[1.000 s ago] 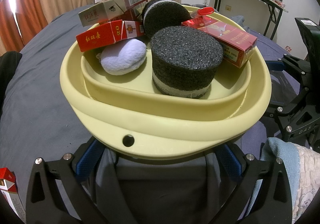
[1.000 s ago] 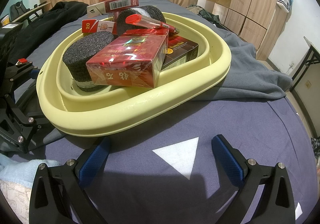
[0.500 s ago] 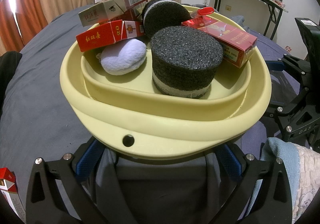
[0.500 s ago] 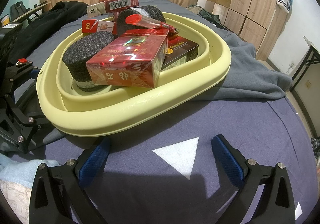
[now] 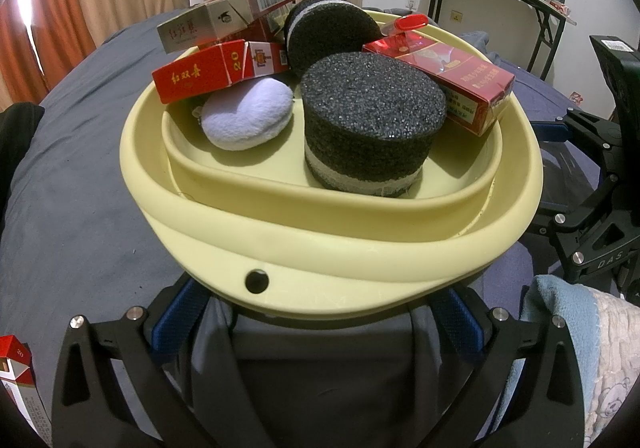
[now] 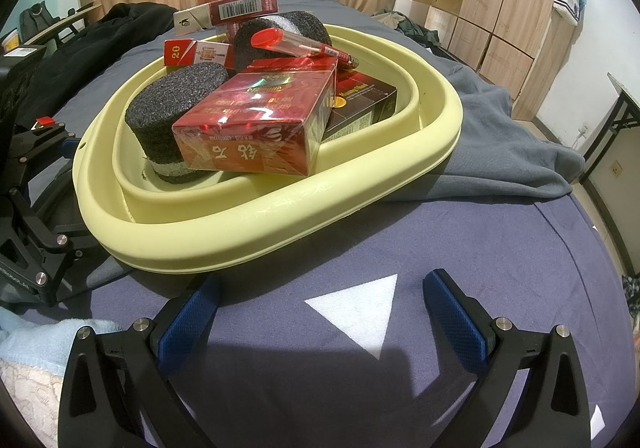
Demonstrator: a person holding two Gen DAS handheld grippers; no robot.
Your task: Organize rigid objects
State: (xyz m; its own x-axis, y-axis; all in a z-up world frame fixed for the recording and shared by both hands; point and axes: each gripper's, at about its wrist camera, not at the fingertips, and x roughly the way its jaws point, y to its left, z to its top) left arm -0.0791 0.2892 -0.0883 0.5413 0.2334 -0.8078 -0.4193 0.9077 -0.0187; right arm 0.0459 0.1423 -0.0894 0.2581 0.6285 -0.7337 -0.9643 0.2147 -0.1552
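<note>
Right now my left gripper (image 5: 320, 312) sits low on the bed, its blue-padded fingers (image 5: 178, 312) spread wide with their tips hidden beneath the rim of the pale yellow collapsible silicone tub (image 5: 332, 256); they clamp nothing that I can see. My right gripper (image 6: 320, 308) rests over the dark blue bedsheet (image 6: 460, 248), fingers (image 6: 456, 312) likewise wide and empty, a white triangular patch (image 6: 360, 308) between them, the tub just ahead.

Going left to right across the tub in the left view: a red cardboard cigarette pack (image 5: 208, 73) printed "20" with gold Chinese characters lies tilted on the rim, a silver-and-red pack (image 5: 228, 17) with a barcode propped above it. Below them lies a soft lavender plush pad (image 5: 246, 119). Beside it stands a coarse black foam cylinder with a white band (image 5: 372, 127), upright, and a second such cylinder (image 5: 328, 33) leans behind it. Furthest right, a glossy cellophane-wrapped red pack (image 5: 448, 81) rests on the tub's edge, a red-capped clear plastic tube (image 5: 404, 25) behind it.

From the right view, that glossy pack (image 6: 256, 127) leans on the upright cylinder, and a dark maroon box (image 6: 360, 103) reading "HuangShan", as far as I can read it, lies beside it. A grey cloth (image 6: 500, 143) is bunched beyond the tub.
</note>
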